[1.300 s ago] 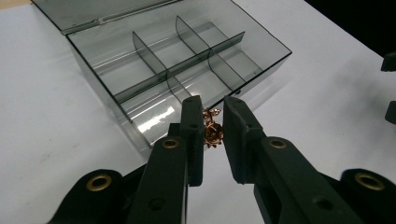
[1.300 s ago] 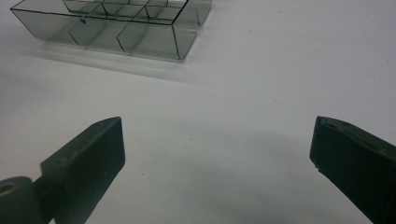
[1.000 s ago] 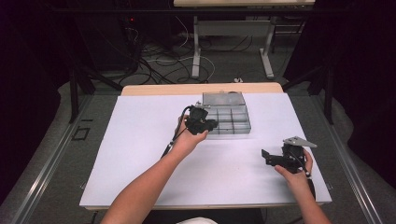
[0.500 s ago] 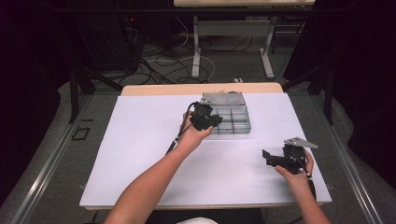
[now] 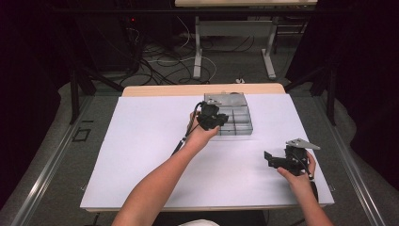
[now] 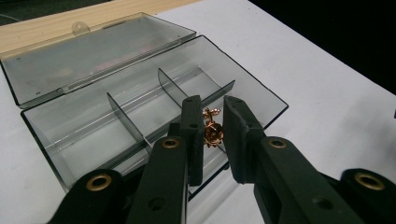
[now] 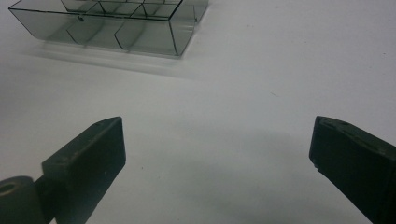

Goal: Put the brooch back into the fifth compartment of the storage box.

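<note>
A clear grey compartment box lies open on the white table, its lid folded back flat. My left gripper hovers over the box's near left part. In the left gripper view its jaws are shut on a small copper-coloured flower ornament, held above a middle compartment. My right gripper rests low at the table's near right with its jaws wide open and nothing between them. The box lies farther off in front of it.
The white table sheet spreads wide to the left and in front of the box. A wooden edge runs along the far side. Cables and table legs stand on the dark floor beyond.
My left hand has shifted a little to the right, bringing the gripper and its ornament over the box. The right gripper has stayed where it was.
</note>
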`<action>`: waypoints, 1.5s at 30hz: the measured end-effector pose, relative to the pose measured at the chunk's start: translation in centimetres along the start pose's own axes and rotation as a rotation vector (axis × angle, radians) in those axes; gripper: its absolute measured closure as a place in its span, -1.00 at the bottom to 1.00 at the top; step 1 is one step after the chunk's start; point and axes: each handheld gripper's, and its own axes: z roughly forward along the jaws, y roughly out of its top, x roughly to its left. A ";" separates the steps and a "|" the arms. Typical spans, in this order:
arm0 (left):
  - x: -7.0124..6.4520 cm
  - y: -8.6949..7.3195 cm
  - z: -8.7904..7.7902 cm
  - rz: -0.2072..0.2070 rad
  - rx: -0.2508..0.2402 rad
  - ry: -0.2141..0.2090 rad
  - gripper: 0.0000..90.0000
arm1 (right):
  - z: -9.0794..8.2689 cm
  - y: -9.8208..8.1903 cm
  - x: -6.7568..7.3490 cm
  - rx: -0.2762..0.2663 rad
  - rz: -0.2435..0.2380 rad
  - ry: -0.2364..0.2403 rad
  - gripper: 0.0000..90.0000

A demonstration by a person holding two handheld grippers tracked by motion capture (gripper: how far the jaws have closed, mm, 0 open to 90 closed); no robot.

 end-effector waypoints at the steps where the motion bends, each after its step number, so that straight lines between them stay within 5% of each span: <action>1: 0.0 0.0 0.1 0.002 -0.001 0.000 0.75 | 0.0 0.0 0.0 0.001 0.000 0.001 -0.93; 37: 0.0 -1.0 4.1 -0.068 0.027 0.054 0.75 | 0.1 -0.1 0.0 -0.004 0.010 0.022 -0.92; 45: -0.2 -1.2 4.6 -0.046 0.051 0.059 0.74 | 0.2 0.0 -0.1 0.001 0.013 0.024 -0.92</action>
